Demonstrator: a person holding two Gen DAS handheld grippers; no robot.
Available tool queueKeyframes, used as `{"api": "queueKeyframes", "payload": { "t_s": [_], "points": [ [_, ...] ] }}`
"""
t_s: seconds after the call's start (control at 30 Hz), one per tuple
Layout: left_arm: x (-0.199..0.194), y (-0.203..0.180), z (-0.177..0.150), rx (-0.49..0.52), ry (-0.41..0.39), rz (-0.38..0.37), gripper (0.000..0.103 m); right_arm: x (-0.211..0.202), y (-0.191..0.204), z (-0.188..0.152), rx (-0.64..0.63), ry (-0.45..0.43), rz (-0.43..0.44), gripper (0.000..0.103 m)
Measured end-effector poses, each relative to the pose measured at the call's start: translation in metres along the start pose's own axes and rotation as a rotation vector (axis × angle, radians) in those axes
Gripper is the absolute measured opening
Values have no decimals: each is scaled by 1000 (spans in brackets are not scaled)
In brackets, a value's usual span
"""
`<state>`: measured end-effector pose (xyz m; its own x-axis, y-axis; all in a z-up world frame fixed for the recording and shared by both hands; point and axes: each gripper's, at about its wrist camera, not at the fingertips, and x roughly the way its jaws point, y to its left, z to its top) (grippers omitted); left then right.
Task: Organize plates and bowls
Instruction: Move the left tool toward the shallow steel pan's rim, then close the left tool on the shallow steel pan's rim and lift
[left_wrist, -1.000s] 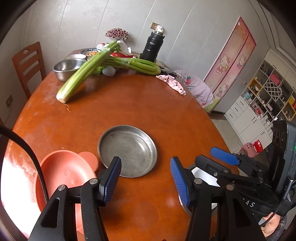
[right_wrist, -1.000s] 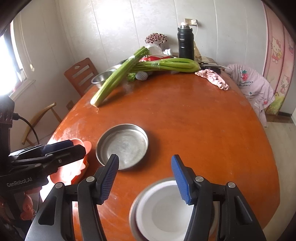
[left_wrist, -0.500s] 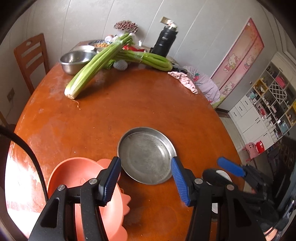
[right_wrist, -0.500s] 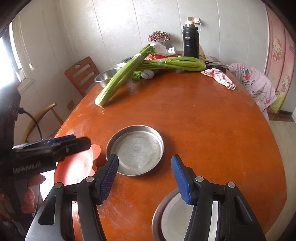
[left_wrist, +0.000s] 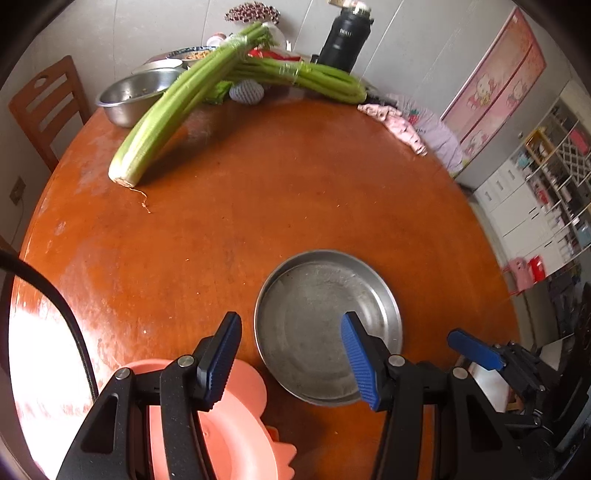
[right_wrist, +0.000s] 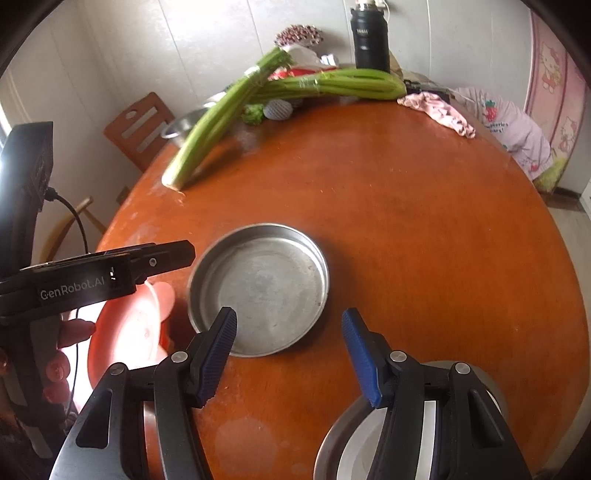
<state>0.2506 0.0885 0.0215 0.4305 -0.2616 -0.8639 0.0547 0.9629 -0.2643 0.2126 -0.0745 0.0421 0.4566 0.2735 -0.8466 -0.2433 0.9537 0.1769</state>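
left gripper (left_wrist: 291, 358) shifted left, gaping empty, straddling metal plate (left_wrist: 327, 325) rim; right gripper (right_wrist: 290, 356) likewise.

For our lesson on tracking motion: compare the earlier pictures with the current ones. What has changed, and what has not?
Both grippers, left and right, shifted leftward, still open, holding nothing. The steel pan, pink plate, white bowl and celery stayed put on the table.
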Motion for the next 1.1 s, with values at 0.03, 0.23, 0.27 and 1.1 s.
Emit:
{"api": "queueKeyframes", "payload": {
  "t_s": [0.03, 0.23, 0.27, 1.1],
  "points": [
    [4, 0, 0, 3, 6, -2, 56, 4, 0, 0, -1, 12, -8, 61],
    [19, -2, -1, -3, 37, -10, 56, 17, 0, 2, -4, 50, -7, 61],
    [21, -2, -1, -4, 35, -9, 56, 19, 0, 3, -5, 51, -10, 61],
    [55, -2, 6, -19, 103, 53, 56, 50, -5, 9, 37, 133, 21, 61]
  ]
}}
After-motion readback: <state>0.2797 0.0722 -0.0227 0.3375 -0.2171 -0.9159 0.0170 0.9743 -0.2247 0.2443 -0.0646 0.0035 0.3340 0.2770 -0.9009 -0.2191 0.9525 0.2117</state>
